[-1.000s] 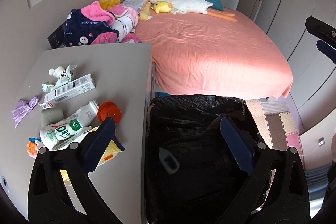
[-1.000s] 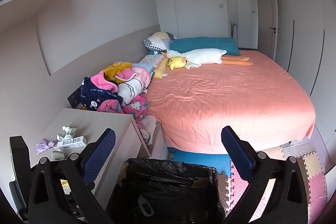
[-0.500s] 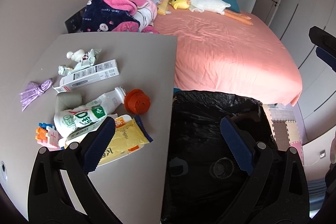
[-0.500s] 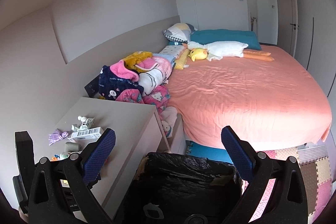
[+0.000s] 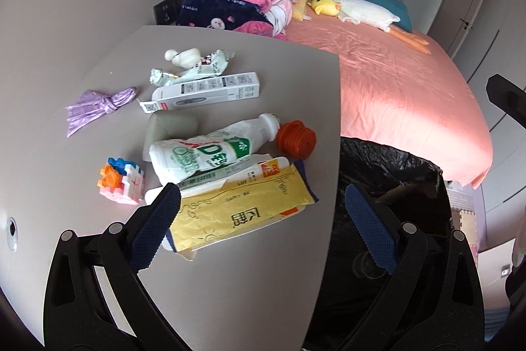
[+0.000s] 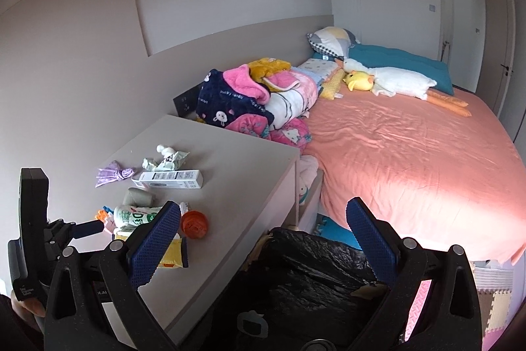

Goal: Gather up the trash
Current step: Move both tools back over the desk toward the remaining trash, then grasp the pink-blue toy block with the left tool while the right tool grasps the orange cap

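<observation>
Trash lies on the grey cabinet top (image 5: 230,61): a yellow wrapper (image 5: 243,209), a crushed white and green bottle (image 5: 210,153), an orange cap (image 5: 296,138), a long white box (image 5: 207,91), a crumpled pale green wrapper (image 5: 197,71) and a purple foil wrapper (image 5: 98,107). My left gripper (image 5: 263,219) hangs open over the cabinet's near right edge, its left pad right at the yellow wrapper. To the right stands the black-lined trash bin (image 5: 394,186), seen as the trash bin (image 6: 312,278) in the right wrist view. My right gripper (image 6: 263,239) is open and empty above that bin.
A colourful block toy (image 5: 123,180) and a small white figure (image 5: 184,56) share the cabinet top. Behind it are piled blankets (image 5: 230,2) and a bed with a pink sheet (image 5: 394,87). Foam floor mats (image 6: 493,301) lie right of the bin.
My left gripper has swung left, from above the bin to over the cabinet's trash pile. The right gripper's view has also turned left, showing more of the cabinet. Both stay open.
</observation>
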The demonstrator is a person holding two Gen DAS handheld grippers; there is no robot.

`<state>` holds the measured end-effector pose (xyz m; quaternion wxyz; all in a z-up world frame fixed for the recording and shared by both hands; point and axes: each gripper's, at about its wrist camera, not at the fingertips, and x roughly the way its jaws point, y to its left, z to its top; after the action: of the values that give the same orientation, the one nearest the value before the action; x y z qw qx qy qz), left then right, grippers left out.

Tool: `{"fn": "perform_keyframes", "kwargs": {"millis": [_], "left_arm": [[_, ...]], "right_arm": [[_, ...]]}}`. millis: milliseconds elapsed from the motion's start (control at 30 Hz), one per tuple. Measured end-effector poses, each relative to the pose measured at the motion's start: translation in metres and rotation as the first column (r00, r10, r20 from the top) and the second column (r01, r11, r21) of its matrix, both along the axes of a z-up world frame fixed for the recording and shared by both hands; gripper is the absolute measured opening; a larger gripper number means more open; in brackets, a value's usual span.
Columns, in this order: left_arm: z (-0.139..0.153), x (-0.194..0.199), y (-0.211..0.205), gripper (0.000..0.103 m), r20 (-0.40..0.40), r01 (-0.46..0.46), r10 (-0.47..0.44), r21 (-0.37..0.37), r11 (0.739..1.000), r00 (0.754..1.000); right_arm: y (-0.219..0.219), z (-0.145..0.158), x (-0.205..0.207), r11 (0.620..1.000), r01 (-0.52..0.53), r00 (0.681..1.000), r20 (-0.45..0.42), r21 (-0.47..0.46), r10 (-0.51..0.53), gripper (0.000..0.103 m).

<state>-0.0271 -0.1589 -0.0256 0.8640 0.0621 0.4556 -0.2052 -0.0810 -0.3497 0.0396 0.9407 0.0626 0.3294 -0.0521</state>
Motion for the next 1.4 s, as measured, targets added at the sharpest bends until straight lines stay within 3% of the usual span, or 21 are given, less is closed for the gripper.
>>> {"fn": "perform_keyframes", "kwargs": {"millis": [633,1000,1400], "left_arm": [[-0.024,0.017,0.084,0.097,-0.044,-0.172,0.172,0.003,0.985,0.984],[-0.045,0.050,0.124,0.097,-0.049,-0.275,0.275,-0.004,0.961,0.960],[-0.078,0.091,0.133,0.097,-0.094,-0.292,0.295,0.043,0.955,0.951]], "right_arm": [[0.056,-0.053,0.050,0.995,-0.096,0.990,-0.107,0.010,0.096,0.096],[0.065,-0.088,0.083,0.994,-0.105,0.978,-0.180,0.026,0.108,0.081],[0.073,-0.125,0.118,0.994,-0.097,0.955,-0.277,0.056,0.108,0.076]]}}
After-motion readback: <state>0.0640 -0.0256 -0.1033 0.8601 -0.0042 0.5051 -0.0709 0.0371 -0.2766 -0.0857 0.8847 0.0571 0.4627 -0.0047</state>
